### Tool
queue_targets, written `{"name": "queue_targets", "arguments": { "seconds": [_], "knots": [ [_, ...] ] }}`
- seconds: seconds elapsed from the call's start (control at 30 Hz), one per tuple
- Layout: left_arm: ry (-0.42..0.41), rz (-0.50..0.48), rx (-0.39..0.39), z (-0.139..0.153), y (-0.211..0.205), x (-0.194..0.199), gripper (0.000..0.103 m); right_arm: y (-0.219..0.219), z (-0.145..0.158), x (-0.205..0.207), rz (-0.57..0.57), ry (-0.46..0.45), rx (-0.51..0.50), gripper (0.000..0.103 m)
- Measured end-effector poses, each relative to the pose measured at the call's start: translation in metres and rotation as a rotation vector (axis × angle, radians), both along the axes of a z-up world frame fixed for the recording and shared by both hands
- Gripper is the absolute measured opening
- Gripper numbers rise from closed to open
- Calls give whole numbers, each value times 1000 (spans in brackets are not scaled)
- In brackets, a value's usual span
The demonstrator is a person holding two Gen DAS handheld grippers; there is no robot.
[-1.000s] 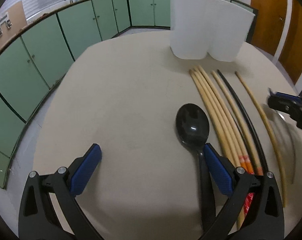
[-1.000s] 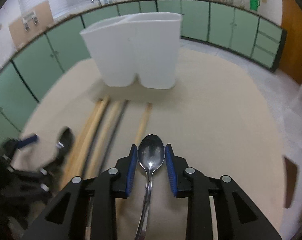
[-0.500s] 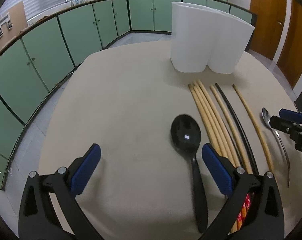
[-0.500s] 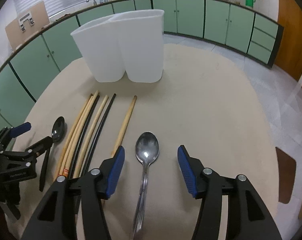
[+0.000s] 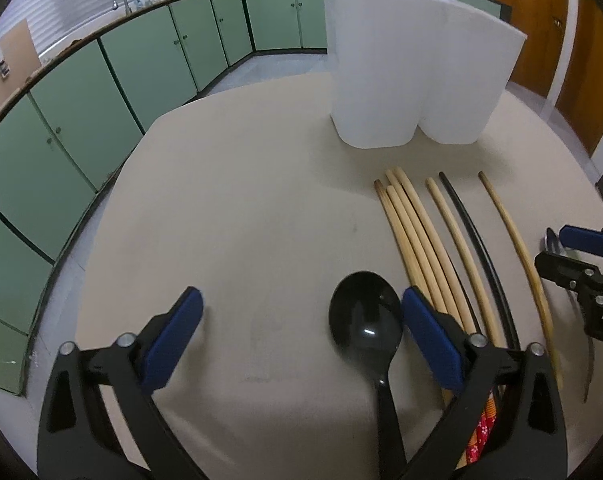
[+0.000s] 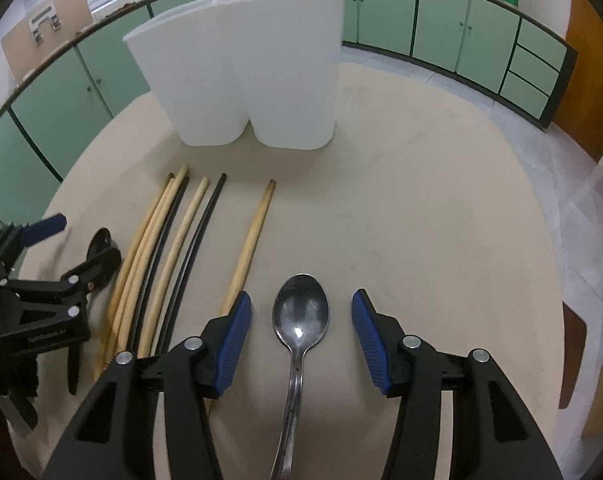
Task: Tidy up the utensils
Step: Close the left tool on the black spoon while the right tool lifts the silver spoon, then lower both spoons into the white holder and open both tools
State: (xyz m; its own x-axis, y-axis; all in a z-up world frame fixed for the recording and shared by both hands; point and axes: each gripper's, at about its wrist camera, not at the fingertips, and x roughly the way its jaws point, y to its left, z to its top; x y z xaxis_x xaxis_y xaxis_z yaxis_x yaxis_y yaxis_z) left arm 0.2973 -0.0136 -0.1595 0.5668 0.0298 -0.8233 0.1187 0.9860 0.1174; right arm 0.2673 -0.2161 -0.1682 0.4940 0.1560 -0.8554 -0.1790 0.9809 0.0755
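A black plastic spoon (image 5: 365,320) lies on the beige table (image 5: 241,200). Its bowl sits between the jaws of my left gripper (image 5: 299,296), close to the right pad and untouched; these jaws are closing. A metal spoon (image 6: 301,316) lies flat between the closing jaws of my right gripper (image 6: 300,298), with a gap to each pad. Several chopsticks (image 6: 189,232), wooden and black, lie side by side between the two spoons. A white two-compartment holder (image 6: 253,80) stands upright behind them. The left gripper (image 6: 85,240) shows at the left of the right wrist view.
The round table's edge (image 5: 113,184) curves away on the left, with green cabinets (image 5: 81,112) beyond it. A brown chair seat (image 6: 573,344) sits past the table's right edge. Bare tabletop (image 6: 421,200) lies right of the metal spoon.
The right gripper let go of the metal spoon and its jaws spread; the spoon now lies on the table. The left gripper moved forward, bringing the black spoon's bowl between its jaws.
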Motion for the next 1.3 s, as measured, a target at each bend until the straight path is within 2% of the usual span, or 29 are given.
{"name": "queue_targets", "arguments": {
  "seconds": [0.03, 0.07, 0.13, 0.2, 0.23, 0.27, 0.37, 0.47, 0.53, 0.63, 0.8, 0.97, 1.07, 1.3],
  "knots": [
    [12, -10, -16, -1, -1, 2, 80, 1, 0, 0, -1, 1, -3, 50],
    [24, -14, -47, 0, -1, 6, 75, 1, 0, 2, -2, 4, -1, 49],
    [33, -11, -76, 1, -1, 7, 69, 1, 1, 2, -8, 11, 3, 45],
    [35, -27, -103, 4, -2, 8, 51, 1, 2, 3, -6, 17, 2, 28],
    [36, -37, -127, 6, -2, 8, 37, 2, 2, 2, -5, 20, 6, 28],
    [40, -46, -148, 7, -2, 9, 34, 2, 2, 4, -5, 23, 13, 28],
    [20, -66, -180, 8, -2, 1, 34, -5, 5, 0, -13, 7, 54, 28],
    [-58, -88, -222, 19, 3, -11, 34, -14, 20, -15, -6, -105, 133, 28],
    [-150, -99, -244, 33, 4, -25, 34, -16, 33, -30, 17, -200, 162, 28],
    [-289, -105, -251, 51, 3, -45, 34, -22, 47, -43, 23, -294, 174, 28],
    [-458, -118, -246, 77, 3, -62, 33, -30, 67, -44, 27, -367, 228, 28],
    [-546, -121, -283, 104, -3, -57, 33, -34, 99, -41, 46, -455, 264, 28],
    [-627, -126, -280, 126, -11, -55, 33, -37, 126, -34, 56, -509, 294, 28],
    [-789, -130, -271, 181, -39, -9, 34, -36, 190, 9, 49, -640, 299, 28]
  ]
}}
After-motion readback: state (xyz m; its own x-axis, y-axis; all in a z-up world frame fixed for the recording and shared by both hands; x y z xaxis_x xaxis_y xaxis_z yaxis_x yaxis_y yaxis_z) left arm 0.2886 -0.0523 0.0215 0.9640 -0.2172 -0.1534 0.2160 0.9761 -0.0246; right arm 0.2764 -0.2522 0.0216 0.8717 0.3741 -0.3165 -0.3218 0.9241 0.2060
